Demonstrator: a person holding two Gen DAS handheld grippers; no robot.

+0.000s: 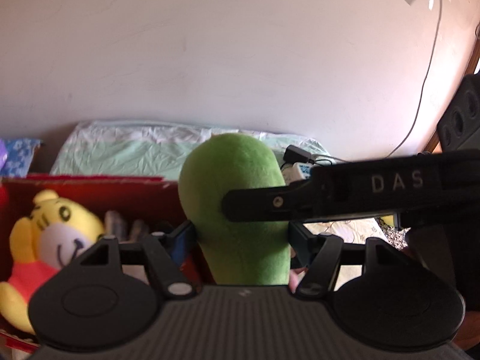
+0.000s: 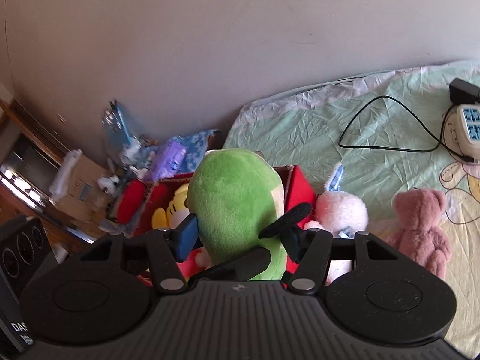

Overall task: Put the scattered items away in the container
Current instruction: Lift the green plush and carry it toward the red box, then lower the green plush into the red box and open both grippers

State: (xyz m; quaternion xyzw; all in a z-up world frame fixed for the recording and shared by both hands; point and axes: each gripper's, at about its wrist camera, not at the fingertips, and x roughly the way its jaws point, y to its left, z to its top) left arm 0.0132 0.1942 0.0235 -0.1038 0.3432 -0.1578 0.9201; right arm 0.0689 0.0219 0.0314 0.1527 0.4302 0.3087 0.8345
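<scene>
The left gripper (image 1: 240, 237), black with blue-faced pads, points forward and somewhat downward, its two fingers pressed against the sides of a green plush toy (image 1: 240, 204). The right gripper (image 2: 240, 237), of the same black build, clamps the same toy from either side. In the left wrist view, one long black finger (image 1: 270, 204) of the right gripper crosses the toy's front.

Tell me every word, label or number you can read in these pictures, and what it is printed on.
"DAS": white letters on the black gripper body crossing the left view.
"DAS", cut off at the picture's edge: on the black device at the lower left of the right view; the smaller print under it is too blurred to read.
Purple pack: print unreadable.
</scene>
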